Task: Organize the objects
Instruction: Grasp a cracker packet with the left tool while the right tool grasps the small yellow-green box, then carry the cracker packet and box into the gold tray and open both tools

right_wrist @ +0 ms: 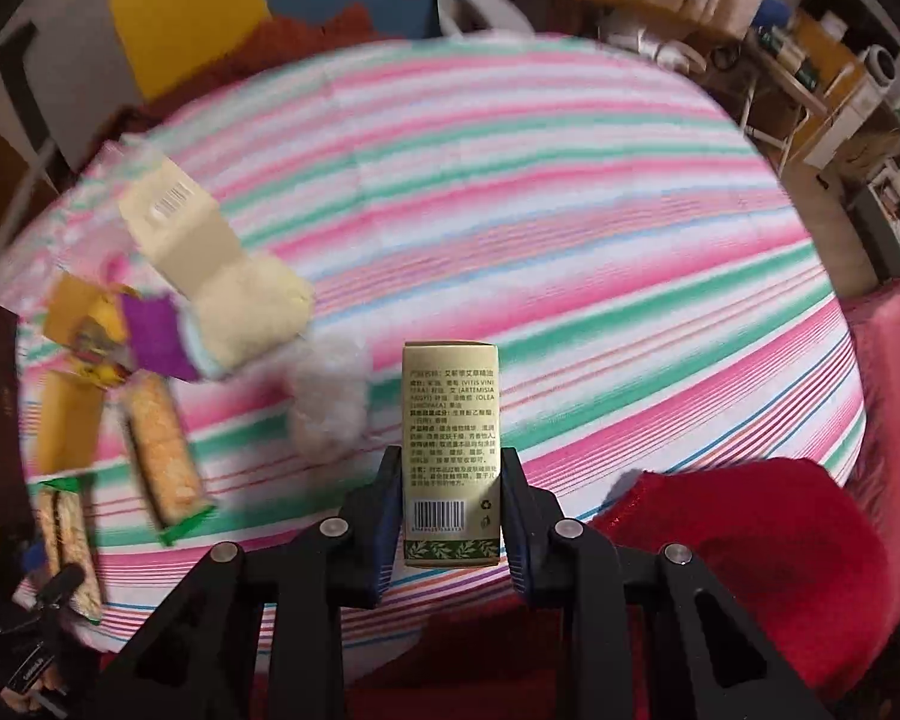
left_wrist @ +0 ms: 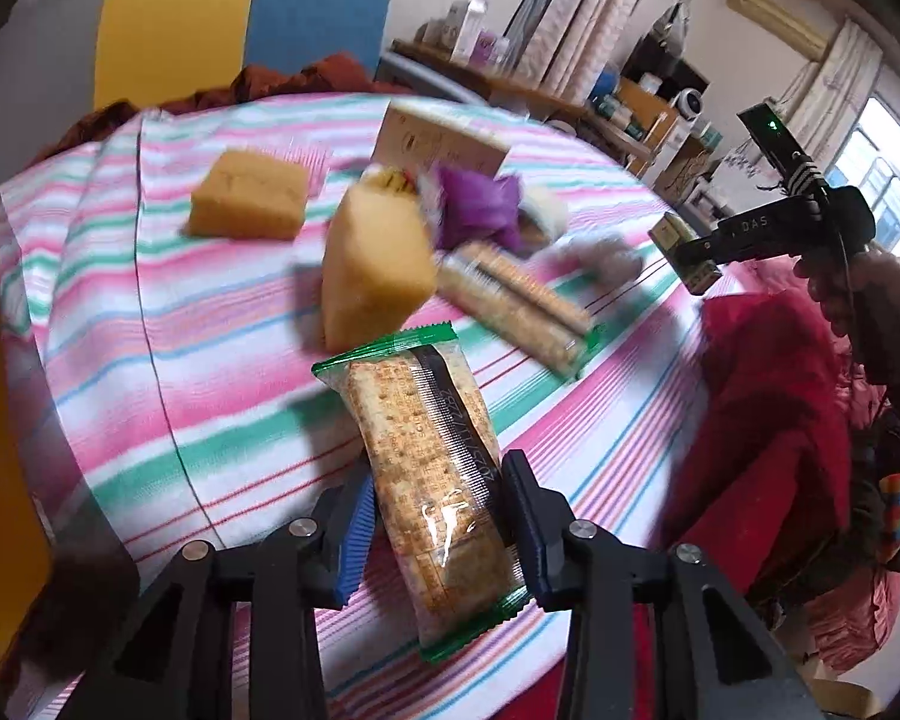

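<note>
Both grippers are loaded right now, so this looks like mid-sort, not the start or the end.

The left gripper (left_wrist: 438,531) has its blue-padded jaws pinched on a clear cracker packet with green sealed ends (left_wrist: 420,474), held up off the pink, green and white striped cloth (left_wrist: 222,396) at the near edge. The right gripper (right_wrist: 450,510) is clamped on a small tan cardboard box with printed text and a barcode (right_wrist: 451,450), held upright above the near edge of the same cloth (right_wrist: 570,192); in the left wrist view that box (left_wrist: 687,252) shows far off to the right.

What's left, as far as I can tell:
- an orange sponge-like block (left_wrist: 249,201) lying far left, apart from the rest
- a second orange block (left_wrist: 375,267) in the middle, tipped up on its end
- a purple crinkly wrapper (left_wrist: 480,207) and a second long cracker packet (left_wrist: 516,306) bunched just beside it
- a flat beige carton (left_wrist: 438,138) at the far side of the pile
- a cream fluffy lump (right_wrist: 252,315) and a grey fluffy one (right_wrist: 330,408), both blurry

So at least 7 items sit loose in 1 messy cluster, and the whole right side of the cloth is bare. I can't see any bin or tray, so where things go is unclear. My guess: 2 items in transit, most of the job ahead.
</note>
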### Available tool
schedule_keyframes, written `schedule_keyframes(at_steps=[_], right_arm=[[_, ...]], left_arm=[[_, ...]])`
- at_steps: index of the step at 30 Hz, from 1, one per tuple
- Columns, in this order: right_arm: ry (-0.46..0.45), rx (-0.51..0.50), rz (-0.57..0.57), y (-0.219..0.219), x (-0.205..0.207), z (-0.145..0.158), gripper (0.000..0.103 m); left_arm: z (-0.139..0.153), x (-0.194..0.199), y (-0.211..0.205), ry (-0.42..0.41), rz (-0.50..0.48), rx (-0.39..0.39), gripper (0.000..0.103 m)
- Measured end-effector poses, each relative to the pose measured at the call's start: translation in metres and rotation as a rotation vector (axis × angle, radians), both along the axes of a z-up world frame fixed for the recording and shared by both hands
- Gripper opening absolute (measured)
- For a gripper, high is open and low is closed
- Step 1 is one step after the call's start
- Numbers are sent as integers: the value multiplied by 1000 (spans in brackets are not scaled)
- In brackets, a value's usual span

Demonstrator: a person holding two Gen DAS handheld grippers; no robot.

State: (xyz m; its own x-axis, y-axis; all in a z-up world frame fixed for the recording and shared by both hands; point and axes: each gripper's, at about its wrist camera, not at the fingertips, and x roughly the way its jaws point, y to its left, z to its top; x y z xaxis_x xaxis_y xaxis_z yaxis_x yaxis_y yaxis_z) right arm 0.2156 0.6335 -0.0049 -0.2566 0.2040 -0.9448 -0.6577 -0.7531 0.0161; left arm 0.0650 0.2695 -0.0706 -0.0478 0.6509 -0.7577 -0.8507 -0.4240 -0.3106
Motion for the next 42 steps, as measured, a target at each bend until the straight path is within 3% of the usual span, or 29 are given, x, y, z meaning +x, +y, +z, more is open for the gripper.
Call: schedule_keyframes(at_steps=[5, 12, 17, 23, 31, 33, 34, 38, 40, 42], right_arm=[[147, 14, 99, -42, -18, 41, 30], [291, -59, 368, -153, -105, 70, 30], [340, -154, 544, -233, -162, 67, 30], [316, -234, 728, -331, -210, 46, 30], [267, -352, 808, -393, -245, 5, 32], [267, -420, 810, -406, -252, -7, 54], [263, -420, 813, -410, -255, -12, 59], [240, -389, 851, -428, -248, -20, 60], [235, -326, 848, -431, -243, -19, 62], [257, -272, 836, -433, -238, -16, 71]], left_arm=[[29, 1, -14, 30, 30, 75, 41], [60, -25, -62, 49, 192, 139, 41], [71, -54, -116, 55, 362, 145, 41], [77, -96, -183, 98, 578, 118, 41], [68, -164, -229, 144, 762, -5, 44], [66, -178, -241, 142, 813, -17, 53], [64, -182, -243, 133, 824, -24, 54], [67, -180, -253, 137, 872, -16, 54], [67, -171, -253, 160, 886, -19, 54], [65, -161, -252, 150, 906, -15, 54]])
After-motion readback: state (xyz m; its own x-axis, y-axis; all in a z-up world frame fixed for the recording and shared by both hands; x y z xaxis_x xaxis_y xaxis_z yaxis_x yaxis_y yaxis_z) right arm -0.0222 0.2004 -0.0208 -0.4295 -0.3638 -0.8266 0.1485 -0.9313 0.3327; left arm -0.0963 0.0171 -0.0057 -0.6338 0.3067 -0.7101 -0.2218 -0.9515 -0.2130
